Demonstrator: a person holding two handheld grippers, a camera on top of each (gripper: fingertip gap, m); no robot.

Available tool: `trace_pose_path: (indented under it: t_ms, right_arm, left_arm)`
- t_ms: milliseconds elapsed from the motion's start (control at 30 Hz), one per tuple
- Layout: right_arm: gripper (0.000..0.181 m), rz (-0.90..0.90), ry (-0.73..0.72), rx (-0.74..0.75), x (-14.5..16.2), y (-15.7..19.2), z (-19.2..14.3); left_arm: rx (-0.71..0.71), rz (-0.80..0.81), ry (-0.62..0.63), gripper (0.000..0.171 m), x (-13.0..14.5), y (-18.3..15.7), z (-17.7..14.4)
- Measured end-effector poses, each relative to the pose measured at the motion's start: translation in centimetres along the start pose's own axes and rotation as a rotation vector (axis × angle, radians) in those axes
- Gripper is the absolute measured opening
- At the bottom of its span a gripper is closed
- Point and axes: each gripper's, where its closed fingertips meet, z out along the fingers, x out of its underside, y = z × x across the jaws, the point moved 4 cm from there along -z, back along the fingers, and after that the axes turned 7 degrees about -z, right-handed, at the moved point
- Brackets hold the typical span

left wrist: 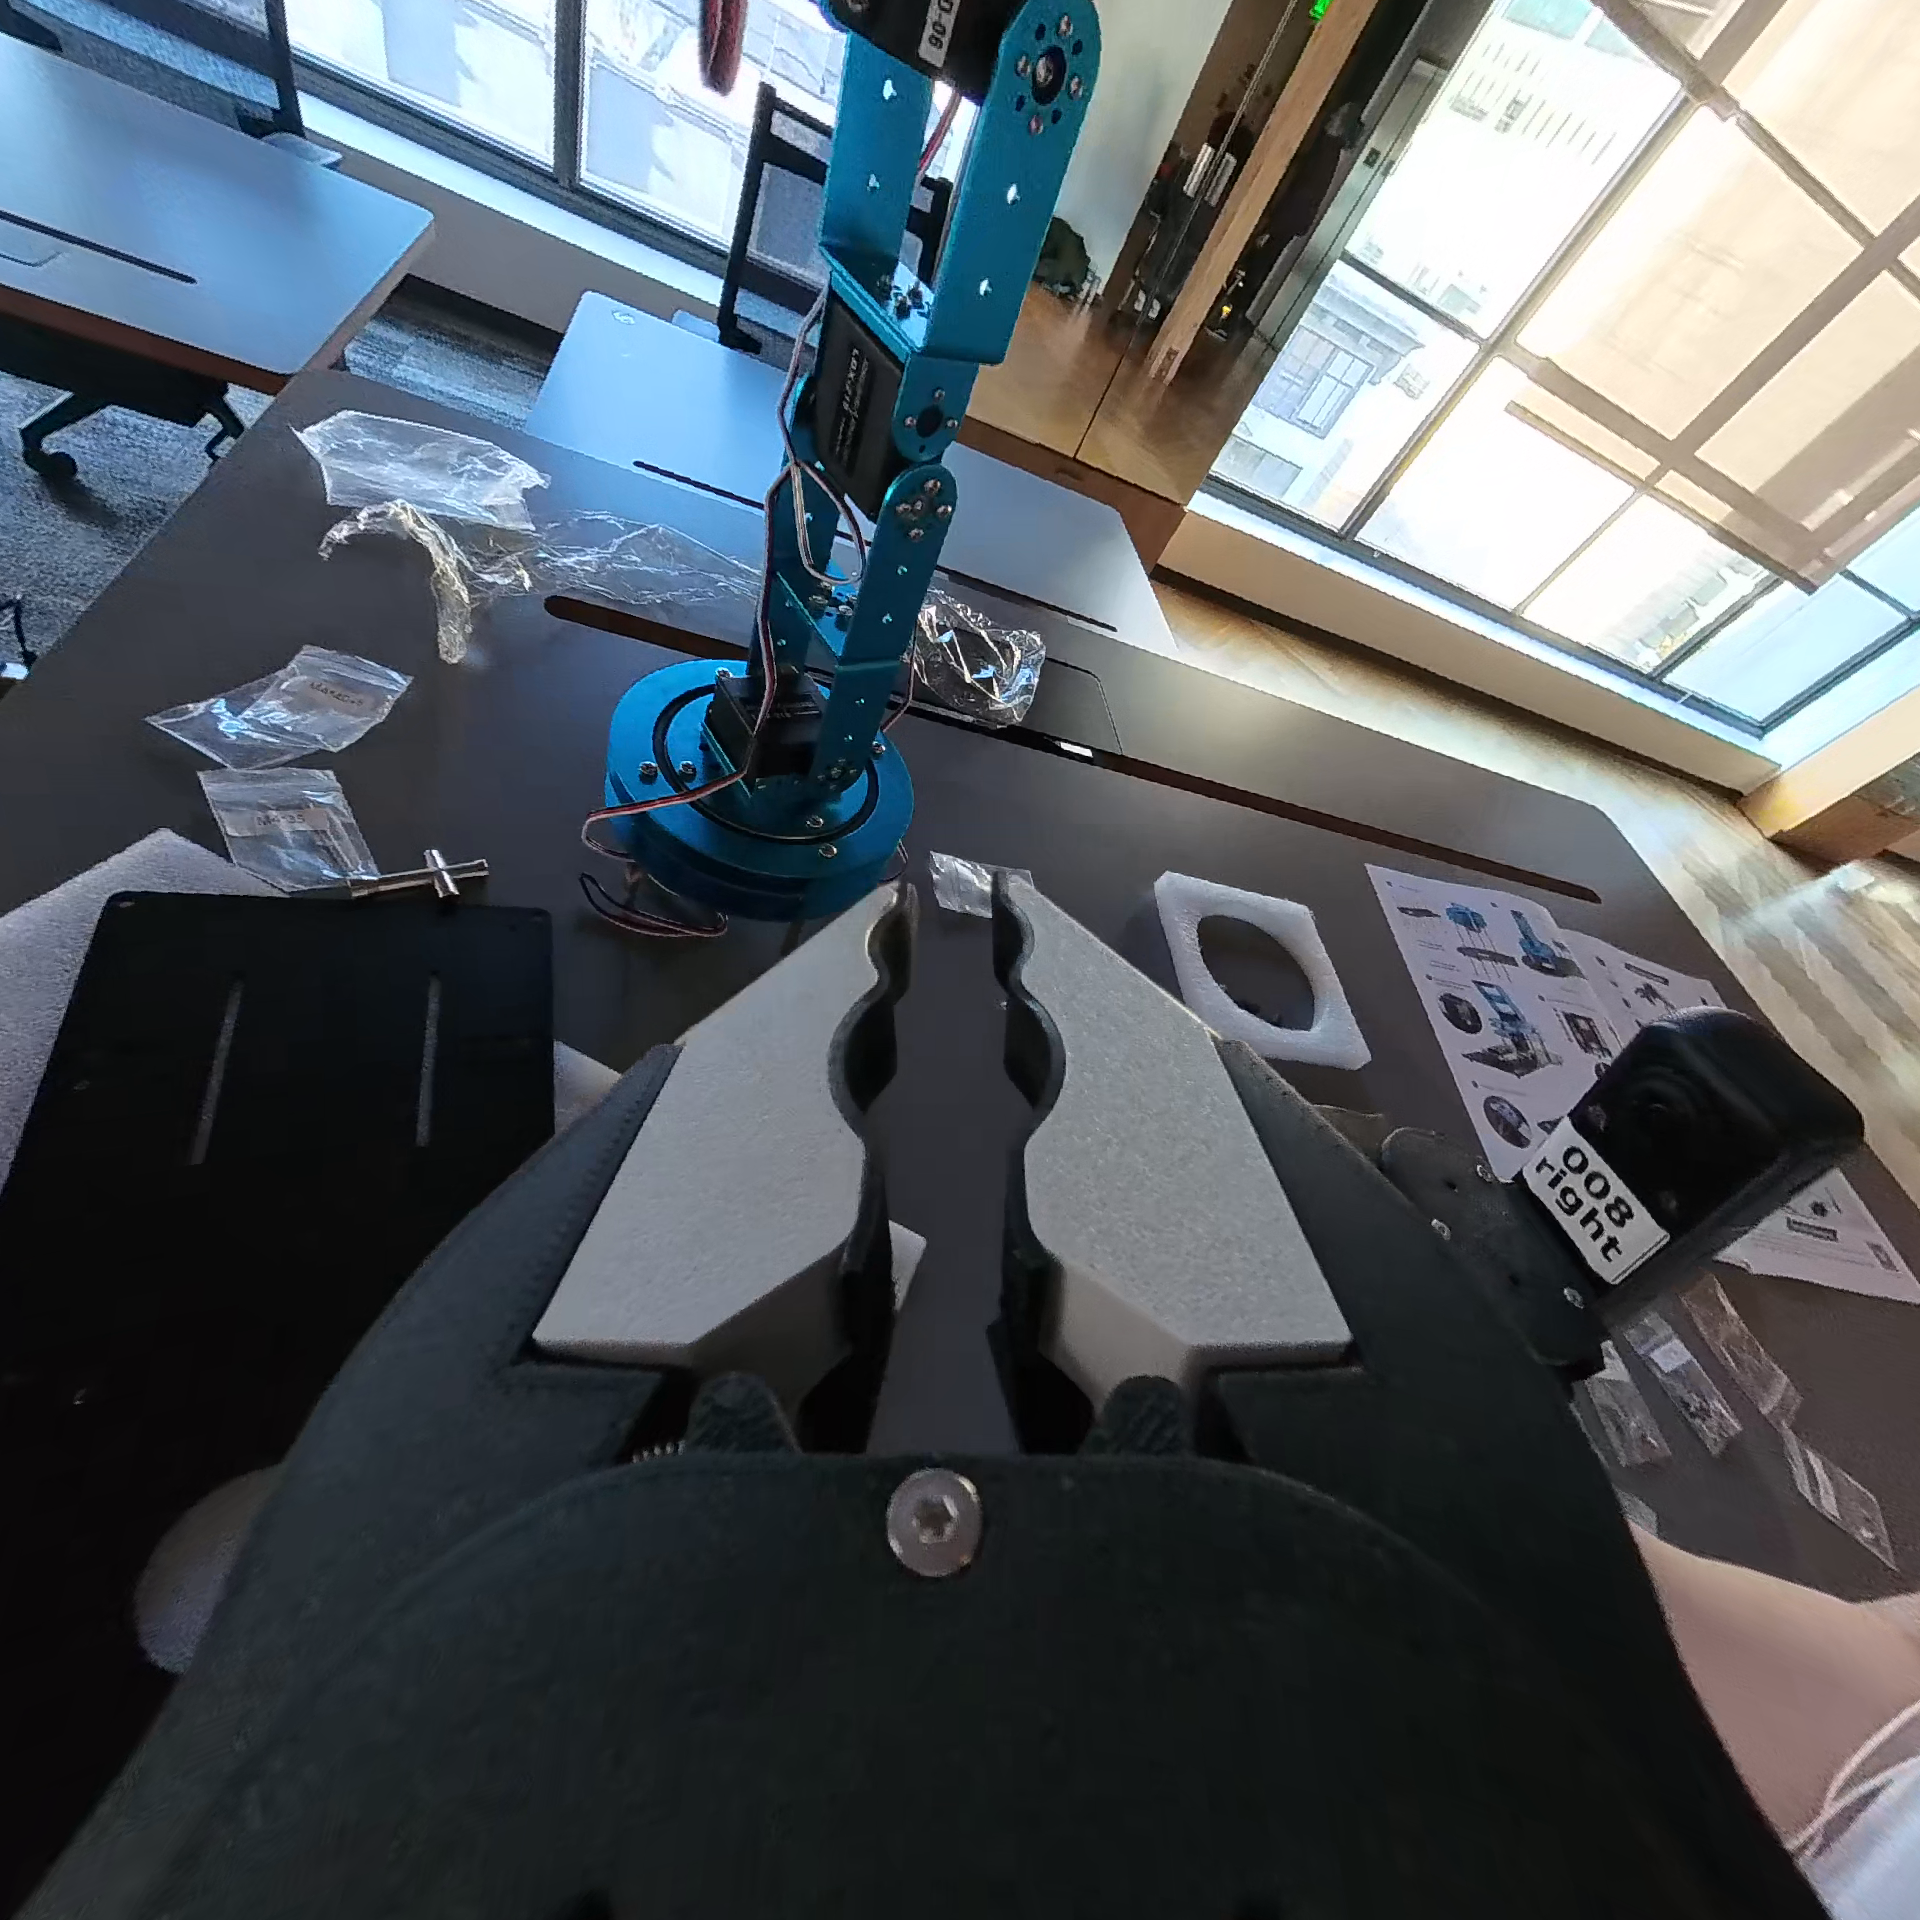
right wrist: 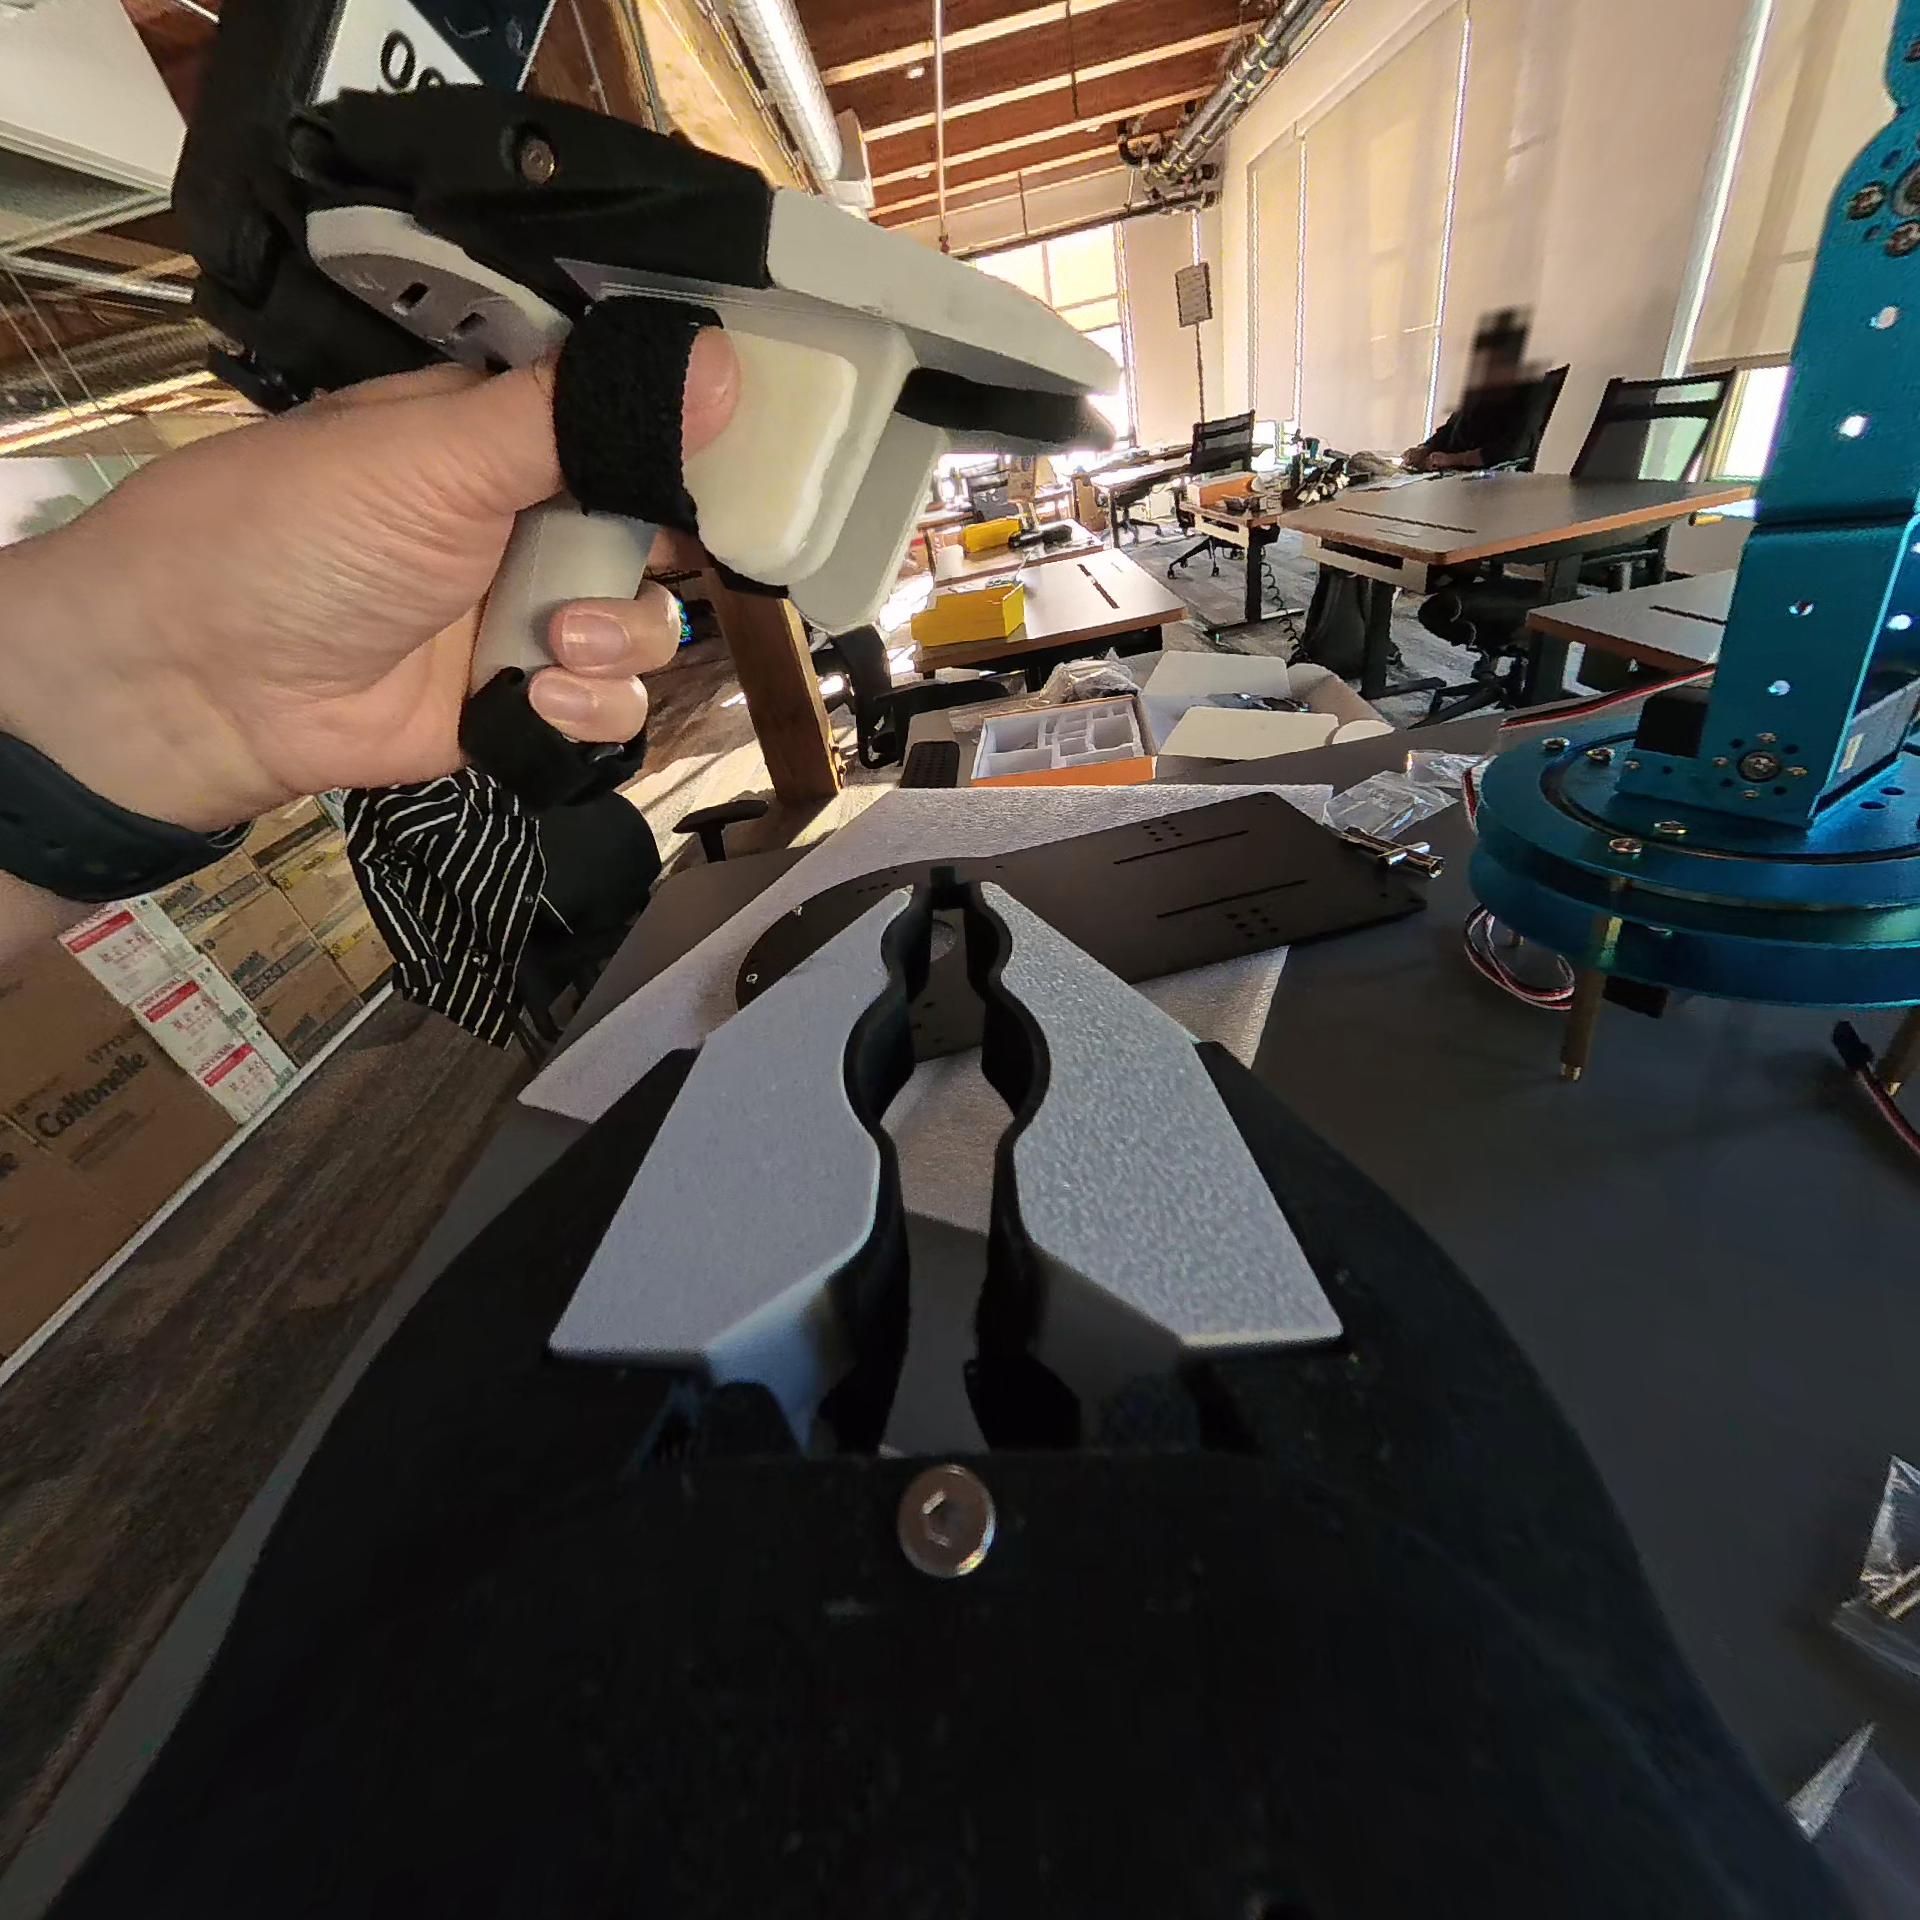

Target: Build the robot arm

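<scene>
My left gripper (left wrist: 953,891) hovers over the dark table (left wrist: 1299,831). Its jaws stand a narrow gap apart with nothing between them. Its tips point at the round base of a blue robot arm (left wrist: 758,790), with a small clear bag (left wrist: 958,865) just beyond them. My right gripper (right wrist: 953,883) has its tips almost touching. They are over a black slotted plate (right wrist: 1195,894) lying on a white foam sheet (right wrist: 727,935); I cannot tell if they touch it. A hand (right wrist: 312,582) holds the left gripper (right wrist: 1091,416) up at the left. The blue arm (right wrist: 1683,831) stands at the right.
A metal cross wrench (left wrist: 436,878) lies at the black plate's (left wrist: 312,1091) far edge. Clear plastic bags (left wrist: 281,707) are scattered at the left and back. A white foam ring (left wrist: 1257,966) and instruction sheets (left wrist: 1507,997) lie at the right, beside the right gripper's camera housing (left wrist: 1704,1112). The tips of one gripper are about 10 cm away from the tips of the other.
</scene>
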Motion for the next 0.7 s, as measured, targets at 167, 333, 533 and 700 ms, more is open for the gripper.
trace_pose_path:
  t_ms: [167, 333, 533, 700]
  right_arm:
    - [0.004, -0.009, 0.006, 0.008, 0.07, -0.15, -0.06]
    - [0.004, -0.01, 0.009, 0.004, 0.14, -0.03, 0.06]
    - [0.004, -0.015, 0.014, 0.002, 0.2, 0.08, 0.16]
    - [0.004, -0.007, 0.003, 0.022, 0.02, -0.53, -0.15]
  left_arm:
    - [0.003, -0.014, -0.011, 0.012, -0.01, 0.24, 0.28]
    - [0.003, -0.01, -0.01, 0.012, 0.25, 0.22, 0.31]
    - [0.003, -0.025, -0.016, 0.01, 0.34, 0.52, 0.0]
    - [0.006, -0.02, -0.024, 0.009, -0.04, 0.46, 0.32]
